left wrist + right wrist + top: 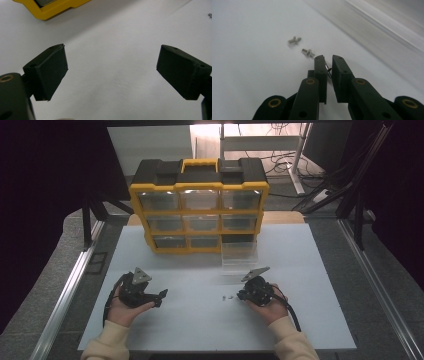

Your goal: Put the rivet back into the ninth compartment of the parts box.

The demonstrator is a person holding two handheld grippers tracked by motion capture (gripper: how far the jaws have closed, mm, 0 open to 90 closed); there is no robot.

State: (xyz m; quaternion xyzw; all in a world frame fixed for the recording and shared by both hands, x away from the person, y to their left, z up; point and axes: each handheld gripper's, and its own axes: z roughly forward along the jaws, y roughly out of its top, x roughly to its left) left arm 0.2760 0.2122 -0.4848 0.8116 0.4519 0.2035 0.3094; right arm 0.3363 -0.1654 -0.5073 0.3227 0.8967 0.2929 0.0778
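A: White worktop [200,320], dark room behind, and a yellow drawer box [199,205] at the back with one clear drawer [239,255] pulled out in front of it. What's the right gripper [327,65] doing?

B: Its fingers [321,72] are nearly together, clamped on a small screw [327,68] that sits between the tips. Two more screws [301,46] lie just beyond the tips, a little to their left.

A: How should that pinch go?

B: I'd keep the squeeze steady and lift straight up; the screw sits right at the tips and could flick out.

A: And the hands?

B: The right hand [270,305] holds its gripper low, tips angled down to the worktop. The left gripper [111,72] rests apart, fingers wide and nothing between them.
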